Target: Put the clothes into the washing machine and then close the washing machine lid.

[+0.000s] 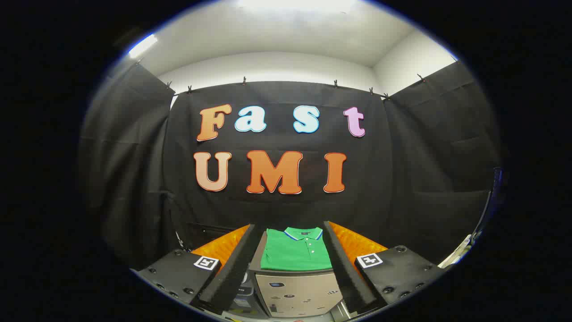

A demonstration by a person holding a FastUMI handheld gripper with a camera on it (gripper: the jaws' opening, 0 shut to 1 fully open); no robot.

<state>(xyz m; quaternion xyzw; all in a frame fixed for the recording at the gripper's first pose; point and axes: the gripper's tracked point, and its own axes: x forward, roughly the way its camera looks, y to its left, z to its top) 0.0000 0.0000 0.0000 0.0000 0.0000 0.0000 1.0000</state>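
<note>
Washing machine (297,293) front partly cut off below. Your hand-held gripper (290,232) level, fingers spread wide, empty, framing folded green shirt (296,252).

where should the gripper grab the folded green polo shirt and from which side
Probably the near folded edge of the green polo shirt, approached from the front along the gripper's line. It lies flat and neatly folded on a grey surface, collar at the far end, so the near hem offers stacked layers to pinch. The gripper is open, the shirt seen between its fingers, not touched.
</note>
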